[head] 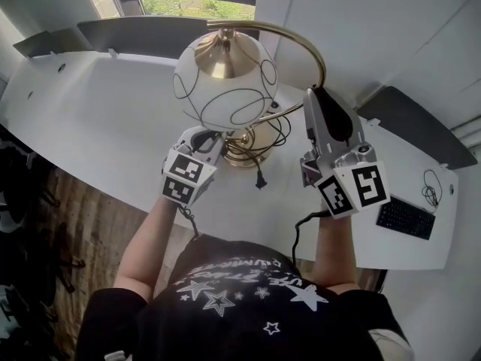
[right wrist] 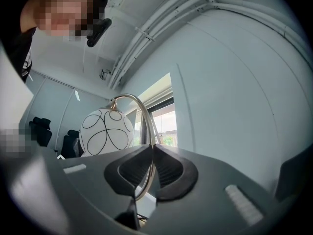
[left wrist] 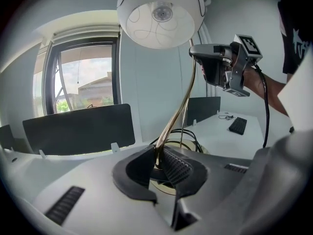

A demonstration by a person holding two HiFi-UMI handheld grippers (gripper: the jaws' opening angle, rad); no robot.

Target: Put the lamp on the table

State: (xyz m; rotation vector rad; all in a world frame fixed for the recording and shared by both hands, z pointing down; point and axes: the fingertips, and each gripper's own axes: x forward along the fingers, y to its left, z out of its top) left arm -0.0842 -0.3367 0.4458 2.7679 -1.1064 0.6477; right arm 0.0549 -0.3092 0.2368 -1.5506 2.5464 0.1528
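The lamp has a white globe shade (head: 225, 77) with black looping lines, a curved brass arm (head: 304, 42) and a brass base (head: 244, 154) low over the white table (head: 98, 119). I cannot tell if the base touches it. My left gripper (head: 216, 137) is shut on the brass stem just above the base, seen between its pads (left wrist: 171, 164). My right gripper (head: 315, 96) is shut on the upper curve of the arm, with the brass tube (right wrist: 149, 173) pinched between its jaws. The globe (left wrist: 161, 16) hangs above the left gripper and shows again (right wrist: 106, 131) left of the right one.
The lamp's black cord and plug (head: 260, 179) lie beside the base. A black keyboard (head: 406, 218) and a thin cable (head: 431, 190) sit at the table's right end. Dark partition panels (head: 135, 32) (head: 417, 126) line the far edge under a window (head: 195, 6). Chairs (head: 22, 179) stand at left.
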